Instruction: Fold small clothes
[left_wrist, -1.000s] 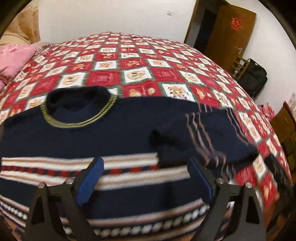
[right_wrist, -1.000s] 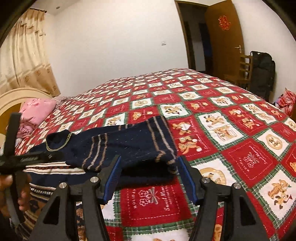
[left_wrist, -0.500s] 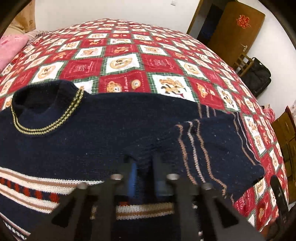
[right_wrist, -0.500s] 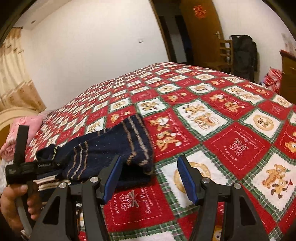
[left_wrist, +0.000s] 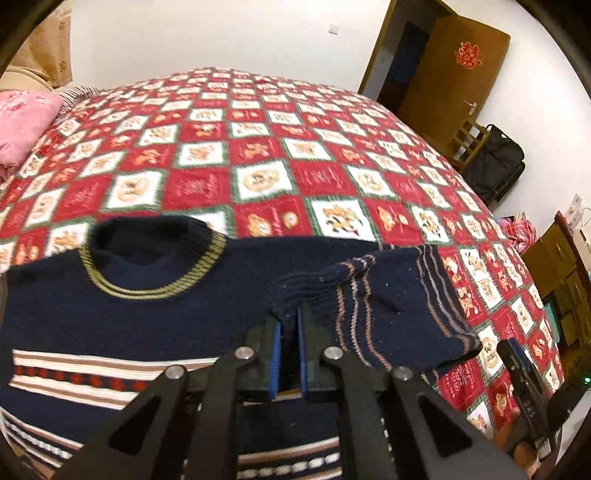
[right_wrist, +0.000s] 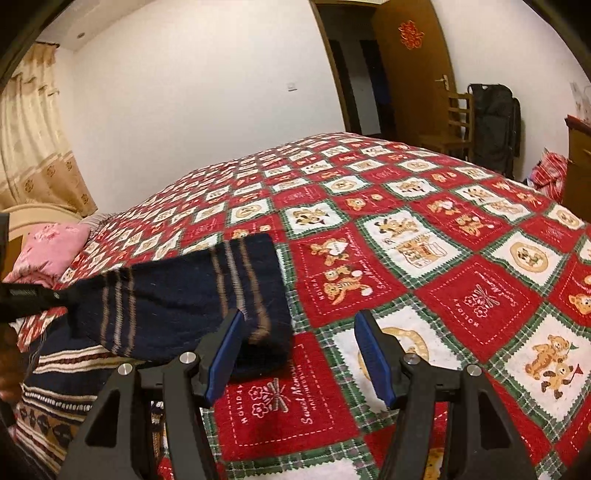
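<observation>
A navy knitted sweater (left_wrist: 129, 314) with a yellow-trimmed collar and striped bands lies flat on the red patchwork bedspread (left_wrist: 258, 147). Its right sleeve (left_wrist: 388, 295) is folded across the chest. My left gripper (left_wrist: 290, 314) is shut on the cuff end of that sleeve and holds it a little above the sweater's body. In the right wrist view the sleeve (right_wrist: 177, 295) hangs stretched from the left gripper (right_wrist: 66, 295) at the left edge. My right gripper (right_wrist: 297, 321) stands open just right of the sleeve's fold, its left finger (right_wrist: 225, 347) against the knit, with only bedspread between the pads.
A pink pillow (left_wrist: 22, 125) lies at the head of the bed on the left. Beyond the bed's far right side stand a brown door (left_wrist: 450, 74), a wooden chair (right_wrist: 458, 114), a black bag (left_wrist: 495, 162) and a wooden cabinet (left_wrist: 561, 258).
My left gripper went from wide open to shut on the sleeve's cuff end and has risen, lifting the sleeve off the sweater. The right gripper stayed open near the fold.
</observation>
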